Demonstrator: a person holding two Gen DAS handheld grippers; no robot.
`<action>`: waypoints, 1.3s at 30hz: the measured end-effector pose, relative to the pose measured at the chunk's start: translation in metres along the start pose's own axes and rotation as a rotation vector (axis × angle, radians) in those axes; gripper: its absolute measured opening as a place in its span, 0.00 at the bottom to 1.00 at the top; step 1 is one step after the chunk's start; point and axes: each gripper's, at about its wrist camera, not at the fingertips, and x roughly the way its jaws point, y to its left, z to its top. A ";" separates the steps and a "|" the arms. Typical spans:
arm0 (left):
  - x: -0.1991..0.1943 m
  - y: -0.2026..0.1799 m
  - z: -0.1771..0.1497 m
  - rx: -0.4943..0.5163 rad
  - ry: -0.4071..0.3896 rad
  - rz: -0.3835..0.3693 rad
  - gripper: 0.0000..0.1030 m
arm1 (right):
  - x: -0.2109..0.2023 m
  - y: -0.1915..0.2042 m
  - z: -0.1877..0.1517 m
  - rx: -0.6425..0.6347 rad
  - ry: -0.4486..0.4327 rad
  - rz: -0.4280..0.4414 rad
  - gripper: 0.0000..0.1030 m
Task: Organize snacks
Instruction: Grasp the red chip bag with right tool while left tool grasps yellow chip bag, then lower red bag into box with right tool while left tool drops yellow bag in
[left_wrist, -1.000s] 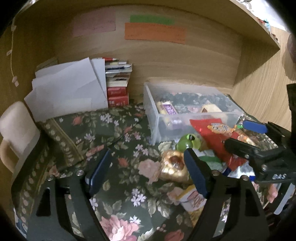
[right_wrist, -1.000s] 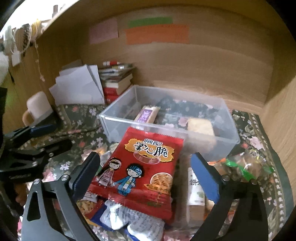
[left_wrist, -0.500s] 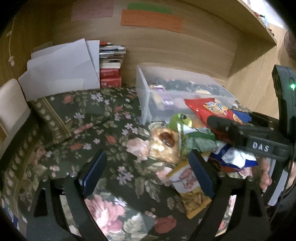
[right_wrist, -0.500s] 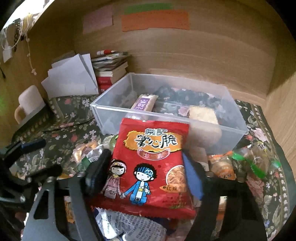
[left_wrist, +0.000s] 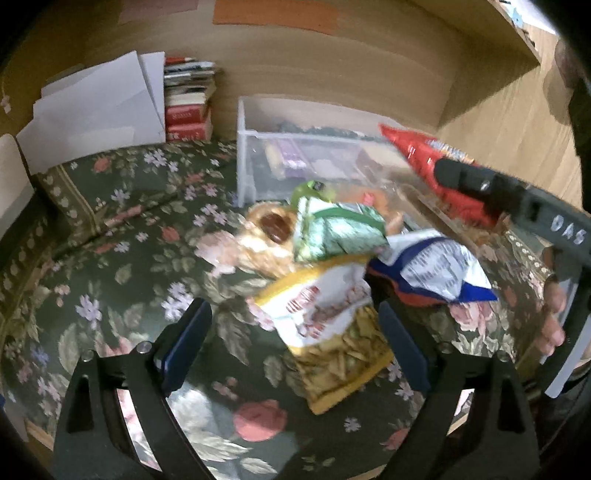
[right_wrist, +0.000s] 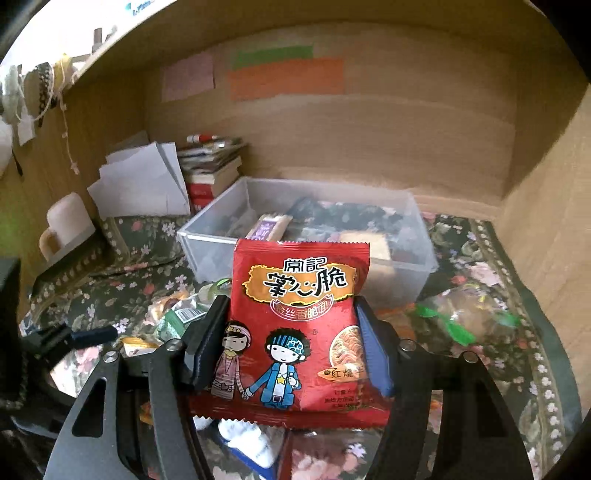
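While the right claw (right_wrist: 291, 347) clamps the red noodle-snack packet (right_wrist: 299, 317) above the clear bin (right_wrist: 417, 258), the left claw (left_wrist: 295, 343) gapes empty over the chip bag (left_wrist: 332, 325).

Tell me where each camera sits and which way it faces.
Left wrist: behind the open left gripper, angled down at the snack pile; the right gripper and a hand show.
Right wrist: behind the right gripper, shut on the red packet, facing the clear bin; the left gripper shows at left.
Shared: bin, red packet, book stack.
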 end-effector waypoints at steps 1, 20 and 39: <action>0.002 -0.003 -0.001 0.002 0.004 0.003 0.90 | -0.003 -0.001 0.000 0.002 -0.006 -0.001 0.60; -0.005 0.003 -0.001 -0.008 -0.044 0.008 0.39 | -0.024 -0.018 -0.014 0.049 -0.034 0.014 0.60; -0.053 0.013 0.046 0.027 -0.197 0.089 0.25 | -0.030 -0.025 0.005 0.041 -0.085 0.001 0.60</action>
